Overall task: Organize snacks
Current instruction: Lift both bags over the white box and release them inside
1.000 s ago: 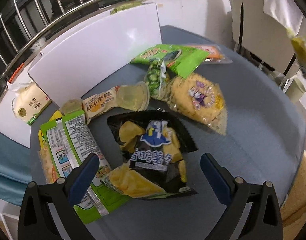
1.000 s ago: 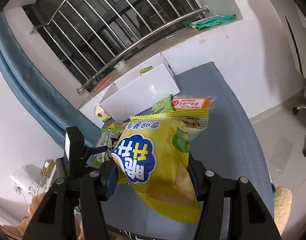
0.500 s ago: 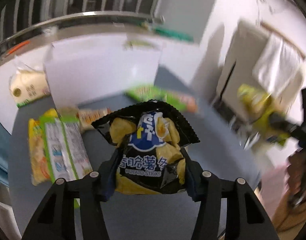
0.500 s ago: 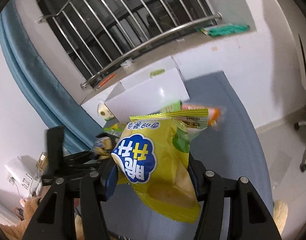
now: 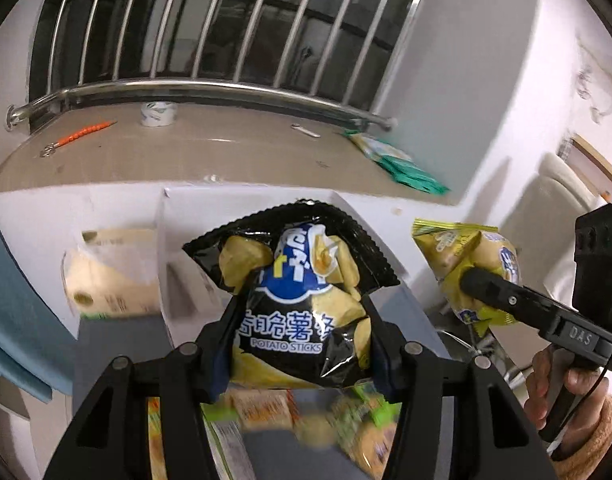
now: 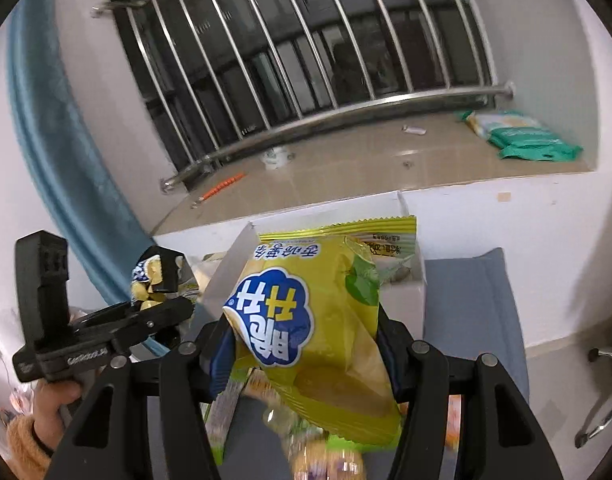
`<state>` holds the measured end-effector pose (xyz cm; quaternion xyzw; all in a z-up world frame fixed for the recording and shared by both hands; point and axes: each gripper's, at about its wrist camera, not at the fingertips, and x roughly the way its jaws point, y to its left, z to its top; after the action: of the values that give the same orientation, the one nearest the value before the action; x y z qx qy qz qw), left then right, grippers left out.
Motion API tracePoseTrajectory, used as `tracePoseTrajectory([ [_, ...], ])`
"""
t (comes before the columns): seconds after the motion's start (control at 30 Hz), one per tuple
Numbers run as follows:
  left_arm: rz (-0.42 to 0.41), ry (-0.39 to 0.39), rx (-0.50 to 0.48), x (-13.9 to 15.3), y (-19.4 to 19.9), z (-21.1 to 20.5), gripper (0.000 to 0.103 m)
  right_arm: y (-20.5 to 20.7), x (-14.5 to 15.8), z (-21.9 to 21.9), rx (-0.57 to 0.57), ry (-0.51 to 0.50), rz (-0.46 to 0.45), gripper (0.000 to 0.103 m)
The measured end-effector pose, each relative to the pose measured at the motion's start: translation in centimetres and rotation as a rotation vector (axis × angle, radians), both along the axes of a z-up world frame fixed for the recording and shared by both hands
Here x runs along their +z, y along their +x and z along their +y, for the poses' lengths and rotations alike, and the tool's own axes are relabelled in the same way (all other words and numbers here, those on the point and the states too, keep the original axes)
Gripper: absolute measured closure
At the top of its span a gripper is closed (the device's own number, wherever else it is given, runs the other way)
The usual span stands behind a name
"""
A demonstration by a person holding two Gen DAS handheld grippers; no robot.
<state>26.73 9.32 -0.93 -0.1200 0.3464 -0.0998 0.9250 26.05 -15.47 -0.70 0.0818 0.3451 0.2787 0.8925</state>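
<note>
A: What do the left tongs [image 5: 302, 344] have?

B: They are closed tight on the black potato-stick bag [image 5: 296, 292], pinched at its lower half and held upright in the air in front of the open white box [image 5: 174, 248].

A: And the right tongs [image 6: 306, 356]?

B: Clamped on the yellow snack bag [image 6: 318, 320], also lifted, its top edge level with the box rim.

A: Where are the other snacks?

B: Blurred packets [image 5: 266, 404] lie on the grey worktop [image 6: 474, 304] below both bags. A green pack [image 6: 530, 140] sits on the window ledge [image 6: 346, 168], apart.
</note>
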Motion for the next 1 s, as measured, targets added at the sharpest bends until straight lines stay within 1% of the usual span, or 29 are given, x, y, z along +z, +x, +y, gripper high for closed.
tracePoseTrajectory([
  [0.1,0.034,0.027,0.035,-0.1,4.0,0.6,0.043,4.9,-0.1,1.0,-0.033,-0.013,0.061,0.040],
  [0.13,0.041,0.028,0.041,0.0,4.6,0.8,0.043,6.4,-0.2,1.3,-0.044,-0.030,0.073,0.040],
  [0.2,0.049,0.051,0.049,-0.1,6.1,1.2,0.043,8.6,-0.2,1.9,-0.050,-0.051,0.085,0.040],
  [0.27,0.064,0.076,0.061,-0.5,7.3,1.5,0.042,10.3,-0.3,2.4,-0.040,-0.046,0.105,0.040],
  [0.3,0.076,0.079,0.074,-0.7,8.1,1.8,0.041,11.1,-0.4,2.7,-0.035,-0.050,0.117,0.037],
  [0.33,0.089,0.073,0.085,-0.9,8.3,2.0,0.037,11.9,-0.5,3.1,-0.035,-0.064,0.121,0.031],
  [0.37,0.105,0.060,0.086,-1.2,8.9,2.4,0.021,12.6,-0.5,3.3,-0.052,-0.087,0.124,0.026],
  [0.4,0.123,0.048,0.087,-1.5,9.3,2.6,0.007,13.2,-0.6,3.3,-0.075,-0.101,0.122,0.010],
  [0.43,0.126,0.051,0.094,-1.6,9.0,2.8,0.000,13.5,-0.7,3.3,-0.097,-0.105,0.120,0.000],
  [0.47,0.118,0.069,0.109,-1.9,9.0,2.9,0.000,13.9,-0.9,3.1,-0.123,-0.107,0.123,0.000],
  [0.53,0.094,0.110,0.126,-1.9,8.7,2.6,0.000,14.0,-1.3,2.7,-0.137,-0.082,0.136,0.000],
  [0.6,0.089,0.115,0.107,-1.8,8.2,2.2,0.000,14.0,-1.6,2.5,-0.135,-0.077,0.146,0.000],
  [0.63,0.073,0.129,0.108,-1.6,7.8,1.9,0.000,13.6,-1.7,2.4,-0.126,-0.075,0.132,0.000],
  [0.73,0.045,0.164,0.108,-0.8,6.6,1.1,0.000,12.3,-1.3,2.4,-0.121,-0.096,0.074,0.000],
  [0.8,0.030,0.181,0.104,-0.1,5.6,0.6,0.000,11.3,-0.8,2.7,-0.098,-0.108,0.044,0.000],
  [0.9,-0.010,0.204,0.097,1.3,3.1,-0.3,0.000,8.6,0.5,3.1,-0.060,-0.150,-0.031,0.000],
  [1.0,-0.041,0.220,0.090,2.5,0.3,-1.0,0.000,5.9,1.8,3.2,-0.031,-0.162,-0.095,0.000],
])
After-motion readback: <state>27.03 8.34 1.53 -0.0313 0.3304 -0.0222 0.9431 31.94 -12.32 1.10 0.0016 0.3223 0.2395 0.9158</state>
